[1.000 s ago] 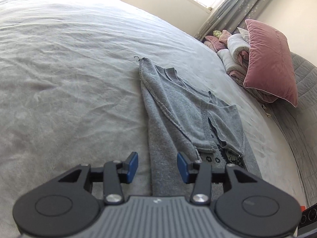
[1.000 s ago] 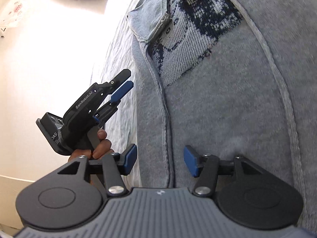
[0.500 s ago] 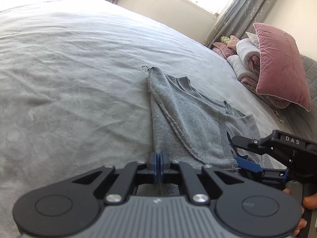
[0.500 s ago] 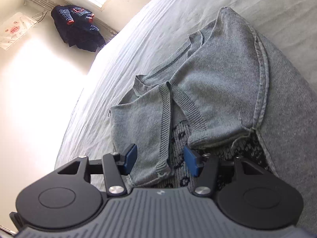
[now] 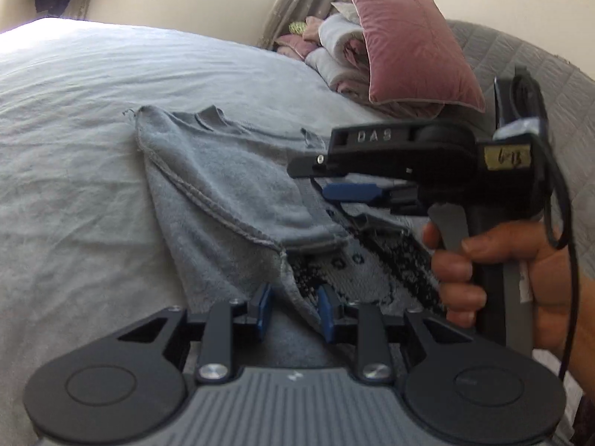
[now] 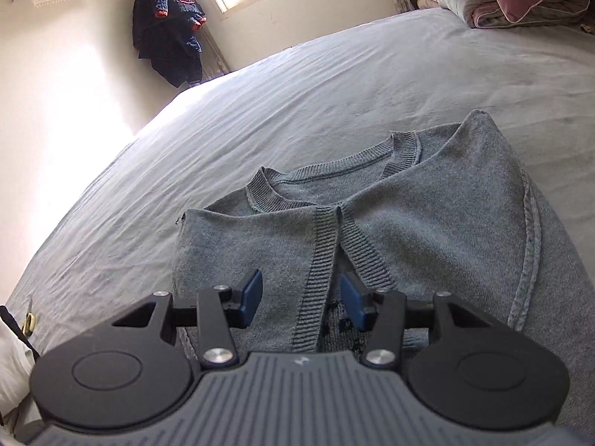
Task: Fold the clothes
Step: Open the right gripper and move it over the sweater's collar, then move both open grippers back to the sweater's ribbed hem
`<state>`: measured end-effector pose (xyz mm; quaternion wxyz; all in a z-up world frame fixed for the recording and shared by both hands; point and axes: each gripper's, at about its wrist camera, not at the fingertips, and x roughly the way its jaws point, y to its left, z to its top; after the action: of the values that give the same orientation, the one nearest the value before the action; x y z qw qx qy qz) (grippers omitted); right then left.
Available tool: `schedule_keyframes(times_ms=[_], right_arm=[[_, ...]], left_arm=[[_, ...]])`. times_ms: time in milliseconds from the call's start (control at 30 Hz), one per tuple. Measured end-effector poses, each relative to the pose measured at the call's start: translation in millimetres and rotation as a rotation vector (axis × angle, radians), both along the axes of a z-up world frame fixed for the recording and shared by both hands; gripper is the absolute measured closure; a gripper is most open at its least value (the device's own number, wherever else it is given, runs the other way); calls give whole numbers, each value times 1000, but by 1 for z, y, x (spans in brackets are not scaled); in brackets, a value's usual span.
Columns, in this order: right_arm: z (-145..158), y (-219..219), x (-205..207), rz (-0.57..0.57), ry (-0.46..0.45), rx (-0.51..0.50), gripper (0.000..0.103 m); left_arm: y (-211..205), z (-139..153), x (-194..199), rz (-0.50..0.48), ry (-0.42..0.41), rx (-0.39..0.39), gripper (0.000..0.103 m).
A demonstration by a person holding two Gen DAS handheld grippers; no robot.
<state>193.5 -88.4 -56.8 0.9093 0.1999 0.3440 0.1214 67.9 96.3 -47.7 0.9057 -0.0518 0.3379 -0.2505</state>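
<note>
A grey knit sweater (image 5: 223, 186) lies on the grey bed sheet (image 5: 74, 148), its sleeves folded in over a dark patterned front panel (image 5: 357, 271). My left gripper (image 5: 293, 310) is open at the sweater's near edge, and a fold of the fabric runs between its blue pads. In the left wrist view my right gripper (image 5: 310, 180), held by a hand (image 5: 483, 260), hovers over the sweater's right side. The right wrist view shows my right gripper (image 6: 302, 299) open just above the two ribbed cuffs (image 6: 327, 245) where they meet on the sweater (image 6: 427, 223).
A pink pillow (image 5: 412, 44) and folded blankets (image 5: 334, 48) are stacked at the bed's head by a quilted headboard (image 5: 539, 74). A dark garment (image 6: 167, 26) hangs on the wall beside the window. Wide bare sheet (image 6: 334, 74) lies beyond the sweater.
My left gripper was open, shut half a second ago, and now stands open again around the sweater's edge. My right gripper has swung in over the folded cuffs, still open.
</note>
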Motion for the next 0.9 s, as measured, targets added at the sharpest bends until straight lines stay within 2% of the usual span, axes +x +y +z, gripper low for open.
schedule_keyframes(times_ms=[67,167,267,367,433,500,667,900], right_arm=[[9,-12,-16,10,-1,7,51],[34,-30,-44,27,-18,-6,51],[45,-50,-67,27,-35,-22,51],[51,-74,-92,8,-31,-46,51],[55,-89,-113,4,-38,-66,51],[56,-102,-131,2,-36,-83,51],[48,-120,-166,14,-2,-125,51],[37,-117,-204,77,6,-113,51]], left_arm=[[-8,7,-10,1,-55,32,78],[-7,17,-23,-56,-131,-45,75],[-19,-2,-11,-98,-25,33,74],[-18,9,-21,-70,-70,-25,77],[-15,18,-32,-80,-107,-60,71],[-15,21,-40,-78,-110,-35,67],[-21,18,-62,-46,-70,12,67],[-28,13,-92,-1,-14,77,67]])
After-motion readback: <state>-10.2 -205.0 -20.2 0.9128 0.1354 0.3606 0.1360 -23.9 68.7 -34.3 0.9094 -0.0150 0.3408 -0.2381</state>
